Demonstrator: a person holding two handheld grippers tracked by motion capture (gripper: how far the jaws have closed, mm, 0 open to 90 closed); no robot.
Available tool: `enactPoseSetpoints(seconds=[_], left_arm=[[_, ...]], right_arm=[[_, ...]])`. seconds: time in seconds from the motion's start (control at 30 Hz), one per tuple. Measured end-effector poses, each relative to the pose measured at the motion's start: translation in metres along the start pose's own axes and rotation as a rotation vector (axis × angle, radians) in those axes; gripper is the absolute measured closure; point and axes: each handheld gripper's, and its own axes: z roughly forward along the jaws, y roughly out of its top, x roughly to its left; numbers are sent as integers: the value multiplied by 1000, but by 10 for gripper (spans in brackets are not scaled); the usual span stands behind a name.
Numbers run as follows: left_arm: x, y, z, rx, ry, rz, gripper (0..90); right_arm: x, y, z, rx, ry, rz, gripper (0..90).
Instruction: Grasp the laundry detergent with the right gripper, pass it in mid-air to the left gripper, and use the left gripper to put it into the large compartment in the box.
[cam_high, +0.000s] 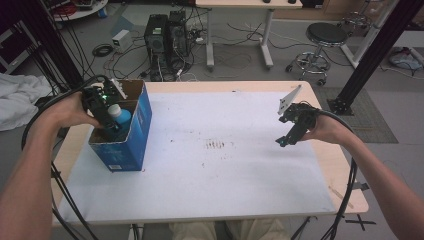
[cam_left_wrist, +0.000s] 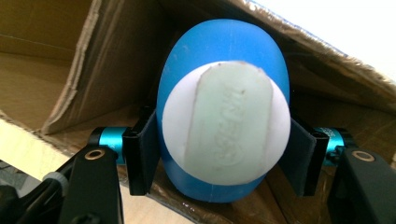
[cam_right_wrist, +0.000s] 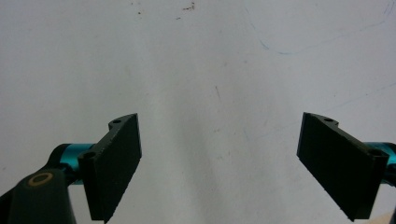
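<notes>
A blue bottle with a white cap (cam_high: 119, 116) stands inside an open blue cardboard box (cam_high: 131, 145) at the table's left. My left gripper (cam_high: 107, 122) reaches down into the box and is shut on the bottle. In the left gripper view the bottle (cam_left_wrist: 223, 109) fills the gap between both jaws, cap end (cam_left_wrist: 226, 123) facing the camera, with brown box walls (cam_left_wrist: 56, 60) around it. My right gripper (cam_high: 286, 140) hovers over the white table sheet at the right. It stands open, with nothing between its fingers (cam_right_wrist: 116, 163).
A white sheet (cam_high: 215, 165) covers the wooden table (cam_high: 345, 175), with brown smudges (cam_high: 216, 145) near its middle. Beyond the far edge the floor holds computer towers (cam_high: 165, 35), cables, a stool (cam_high: 322, 42) and a desk. A black frame post (cam_high: 372, 55) rises at the right.
</notes>
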Motion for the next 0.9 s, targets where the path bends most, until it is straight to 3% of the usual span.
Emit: enactPoseSetpoints(seconds=[0.67,0.9], left_arm=[[0,3,6,6,1,-14,378],[0,6,6,43,9,-5,367]], right_arm=[[2,2,2,6,1,-7,130],[2,3,3,9,5,-11,130]])
